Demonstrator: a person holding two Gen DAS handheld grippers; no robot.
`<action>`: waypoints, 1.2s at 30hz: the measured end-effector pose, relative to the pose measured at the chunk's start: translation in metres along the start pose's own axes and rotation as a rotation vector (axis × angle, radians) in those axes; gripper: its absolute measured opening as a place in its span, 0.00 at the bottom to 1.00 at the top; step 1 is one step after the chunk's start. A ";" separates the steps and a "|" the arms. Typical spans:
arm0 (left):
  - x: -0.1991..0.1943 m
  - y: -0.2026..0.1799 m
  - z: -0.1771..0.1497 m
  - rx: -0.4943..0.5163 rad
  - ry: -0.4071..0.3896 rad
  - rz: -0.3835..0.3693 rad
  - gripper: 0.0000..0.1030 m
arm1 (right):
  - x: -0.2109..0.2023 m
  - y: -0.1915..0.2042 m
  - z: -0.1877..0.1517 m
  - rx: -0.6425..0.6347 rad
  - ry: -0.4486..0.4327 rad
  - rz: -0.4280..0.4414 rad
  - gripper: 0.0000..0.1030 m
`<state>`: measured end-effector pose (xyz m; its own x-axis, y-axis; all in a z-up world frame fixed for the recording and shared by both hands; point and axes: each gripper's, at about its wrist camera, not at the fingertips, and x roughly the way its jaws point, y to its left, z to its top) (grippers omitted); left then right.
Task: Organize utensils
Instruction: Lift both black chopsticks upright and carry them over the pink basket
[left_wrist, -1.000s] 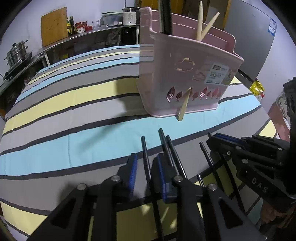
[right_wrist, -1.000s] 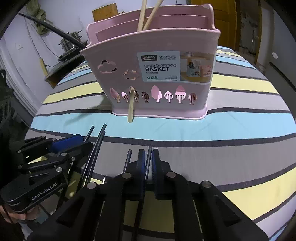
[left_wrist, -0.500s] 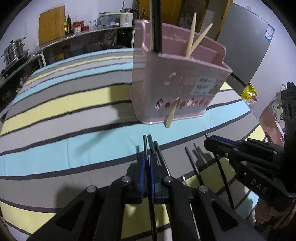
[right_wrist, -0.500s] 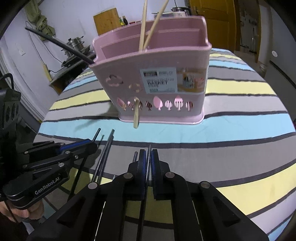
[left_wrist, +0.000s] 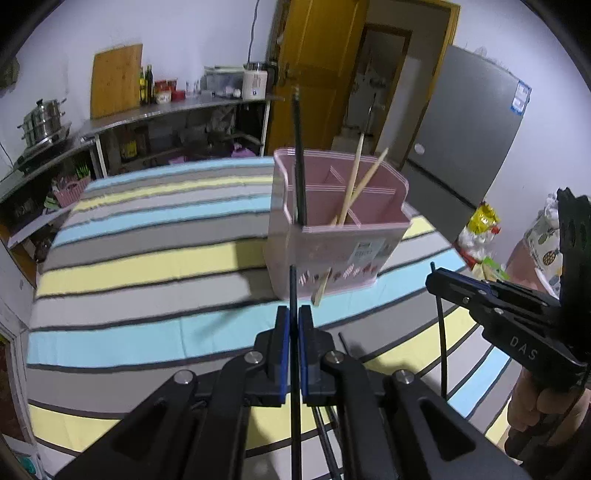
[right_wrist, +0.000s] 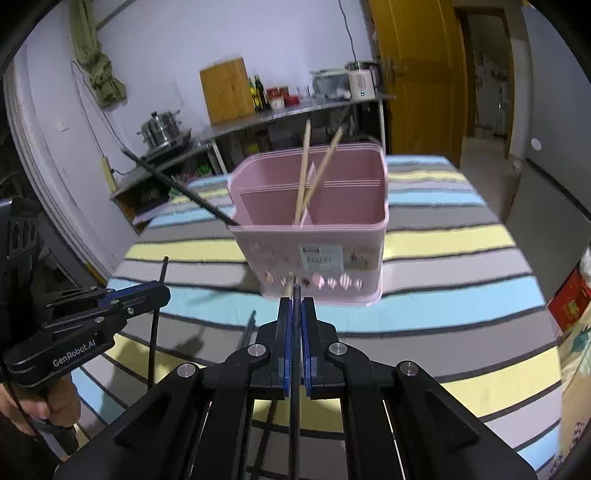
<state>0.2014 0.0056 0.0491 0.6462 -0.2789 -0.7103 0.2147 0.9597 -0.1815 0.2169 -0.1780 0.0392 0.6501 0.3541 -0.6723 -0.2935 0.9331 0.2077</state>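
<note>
Chopsticks: from the left view, one black chopstick (left_wrist: 300, 173) and two wooden chopsticks (left_wrist: 356, 184) already stand in the pink basket (left_wrist: 332, 254) on the striped counter (left_wrist: 147, 266). The left tongs (left_wrist: 291, 332) are clamped on another black stick (left_wrist: 292, 291).

From the right view, the right tongs (right_wrist: 294, 314) pinch a black one (right_wrist: 296, 293) too; a few remain below. Both have lifted off the counter since a second ago.
</note>
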 end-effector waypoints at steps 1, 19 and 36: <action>-0.005 0.000 0.003 0.000 -0.012 -0.001 0.05 | -0.006 0.002 0.003 -0.004 -0.015 -0.001 0.04; -0.062 -0.001 0.029 0.007 -0.138 0.000 0.05 | -0.072 0.011 0.028 -0.033 -0.163 -0.015 0.04; -0.077 -0.012 0.012 0.024 -0.108 0.014 0.05 | -0.098 0.013 0.011 -0.047 -0.171 -0.033 0.04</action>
<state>0.1580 0.0151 0.1140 0.7243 -0.2694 -0.6347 0.2221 0.9626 -0.1550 0.1570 -0.1997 0.1155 0.7685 0.3323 -0.5467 -0.2997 0.9420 0.1513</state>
